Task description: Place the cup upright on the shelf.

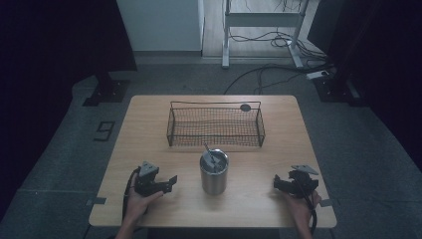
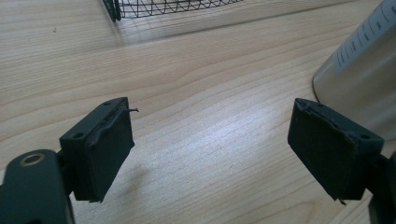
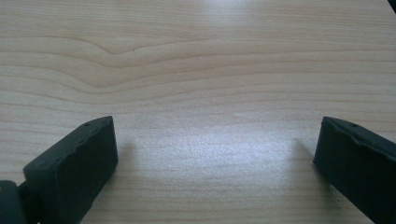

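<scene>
A steel tumbler (image 1: pixel 214 172) stands upright near the table's front middle, with a thin metal piece resting in its mouth. Behind it sits a black wire basket (image 1: pixel 216 125). My left gripper (image 1: pixel 169 183) rests on the table left of the tumbler, open, nothing between its jaws. In the left gripper view the tumbler's side (image 2: pixel 359 70) rises at the right, just beyond the right pad (image 2: pixel 327 151), and the basket's corner (image 2: pixel 140 7) is at the top. My right gripper (image 1: pixel 278 184) lies right of the tumbler, open over bare wood (image 3: pixel 210 140).
The wooden table (image 1: pixel 149 129) stands on grey carpet. A small dark round object (image 1: pixel 245 107) lies by the basket's far right rim. Beyond the table are a white desk frame (image 1: pixel 261 20), cables on the floor and dark stands at both sides.
</scene>
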A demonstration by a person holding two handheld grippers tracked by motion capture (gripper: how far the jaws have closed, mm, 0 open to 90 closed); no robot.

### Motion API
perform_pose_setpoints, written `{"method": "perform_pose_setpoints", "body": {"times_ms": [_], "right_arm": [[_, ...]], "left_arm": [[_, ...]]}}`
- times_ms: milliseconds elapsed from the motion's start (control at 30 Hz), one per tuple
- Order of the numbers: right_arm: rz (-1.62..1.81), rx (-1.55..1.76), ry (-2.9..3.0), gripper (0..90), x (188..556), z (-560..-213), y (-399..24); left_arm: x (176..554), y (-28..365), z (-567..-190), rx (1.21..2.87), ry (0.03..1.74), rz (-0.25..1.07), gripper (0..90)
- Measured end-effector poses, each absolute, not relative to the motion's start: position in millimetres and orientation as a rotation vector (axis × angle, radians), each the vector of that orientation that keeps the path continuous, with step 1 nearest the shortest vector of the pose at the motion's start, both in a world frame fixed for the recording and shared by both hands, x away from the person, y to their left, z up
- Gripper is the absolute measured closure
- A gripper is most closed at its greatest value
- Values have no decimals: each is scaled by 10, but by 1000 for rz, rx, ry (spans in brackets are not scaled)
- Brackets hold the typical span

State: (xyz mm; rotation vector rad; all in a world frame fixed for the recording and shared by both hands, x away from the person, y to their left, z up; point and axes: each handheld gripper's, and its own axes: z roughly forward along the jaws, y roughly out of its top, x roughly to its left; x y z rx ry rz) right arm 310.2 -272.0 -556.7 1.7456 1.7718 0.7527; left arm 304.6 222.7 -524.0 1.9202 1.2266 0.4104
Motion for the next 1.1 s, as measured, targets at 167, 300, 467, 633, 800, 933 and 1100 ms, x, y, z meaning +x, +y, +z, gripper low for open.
{"method": "perform_pose_setpoints", "body": {"times_ms": [167,300,467,633,800,933,1100], "right_arm": [[752,1746,1771,0,3101,-5567,-2720],[753,1746,1772,0,3101,-5567,-2720],[747,1759,1751,0,3073,-5569,-2705],[745,1762,1748,0,3056,-5567,-2701],[744,1763,1748,0,3057,-5567,-2700],[741,1767,1740,0,3056,-5568,-2696],[742,1767,1740,0,3055,-5569,-2695]], "left_arm": [[3053,2242,-5251,1917,1234,410,145],[3048,2241,-5247,1914,1239,413,144],[3086,2267,-5252,1912,1264,422,144],[3094,2252,-5233,1910,1255,403,147],[3132,2287,-5226,1897,1274,392,149],[3131,2277,-5236,1907,1271,397,149],[3056,2258,-5163,1902,1256,396,147]]}}
